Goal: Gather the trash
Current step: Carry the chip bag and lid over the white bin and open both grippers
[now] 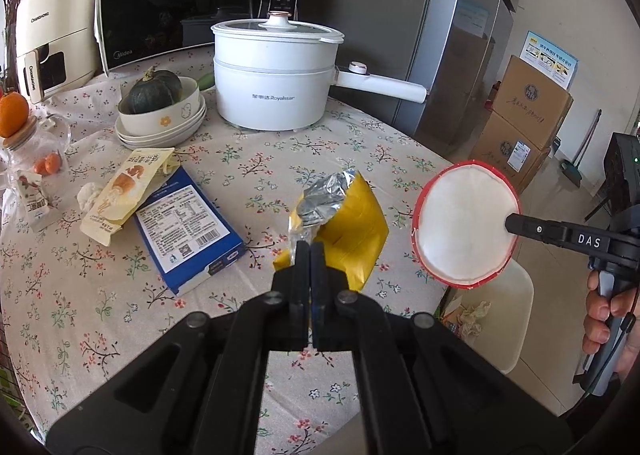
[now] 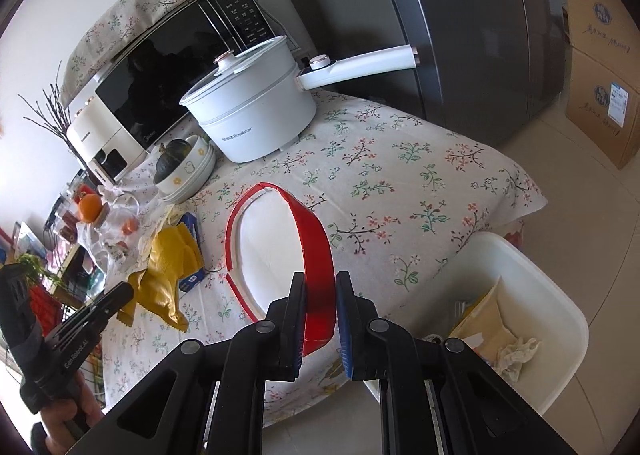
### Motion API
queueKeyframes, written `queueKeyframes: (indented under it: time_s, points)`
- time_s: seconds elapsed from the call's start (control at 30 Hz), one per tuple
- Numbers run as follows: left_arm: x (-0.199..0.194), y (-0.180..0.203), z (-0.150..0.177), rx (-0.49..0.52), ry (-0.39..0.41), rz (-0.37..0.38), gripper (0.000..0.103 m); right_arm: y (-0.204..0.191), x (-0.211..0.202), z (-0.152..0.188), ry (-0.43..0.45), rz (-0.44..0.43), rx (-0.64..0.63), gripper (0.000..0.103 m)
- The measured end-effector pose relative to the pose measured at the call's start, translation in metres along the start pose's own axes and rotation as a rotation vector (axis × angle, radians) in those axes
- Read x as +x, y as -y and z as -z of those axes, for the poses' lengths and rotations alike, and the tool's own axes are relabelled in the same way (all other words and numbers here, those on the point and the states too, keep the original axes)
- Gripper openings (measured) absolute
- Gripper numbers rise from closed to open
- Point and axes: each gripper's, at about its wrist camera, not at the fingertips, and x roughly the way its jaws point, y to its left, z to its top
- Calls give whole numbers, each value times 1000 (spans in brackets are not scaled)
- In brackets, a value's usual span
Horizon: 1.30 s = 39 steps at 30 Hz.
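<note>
My left gripper (image 1: 310, 246) is shut on the torn edge of a yellow snack bag (image 1: 352, 231) with a foil lining, held just above the floral tablecloth. In the right wrist view that bag (image 2: 172, 267) hangs from the left gripper (image 2: 127, 290) at the lower left. My right gripper (image 2: 320, 285) is shut on the wall of a red paper bowl (image 2: 316, 239) with a white inside, tilted on its side over the table's edge. The left wrist view shows this bowl (image 1: 464, 223) on the right. A white bin (image 2: 560, 295) holding wrappers and tissue stands below.
A blue box (image 1: 188, 231), a cream wrapper (image 1: 128, 191) and a crumpled tissue (image 1: 90, 195) lie on the table. Behind stand a white electric pot (image 1: 276, 75), stacked bowls with a squash (image 1: 160, 111), a microwave (image 1: 180, 3), a fridge (image 1: 440, 35) and cardboard boxes (image 1: 528, 115).
</note>
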Motion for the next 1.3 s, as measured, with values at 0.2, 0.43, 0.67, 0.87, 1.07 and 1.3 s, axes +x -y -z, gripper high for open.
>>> queueKeyframes:
  time_s: [0.2,0.43,0.67,0.87,1.07,1.3]
  points:
    - [9,26,0,33,-10,32,1,35,-15,4,9,42,33,15]
    - [20,59,3,75,-30,71,1,72,-32,10,16,87,71,15]
    - [33,102,10,144,-58,116,1,102,-44,18,15,136,111,15]
    - [42,137,18,203,-79,155,1,123,-54,23,16,163,141,15]
    - [56,166,29,260,-103,175,1,142,-62,29,1,198,165,15]
    - [72,186,40,299,-126,175,1,163,-69,39,-21,232,190,15]
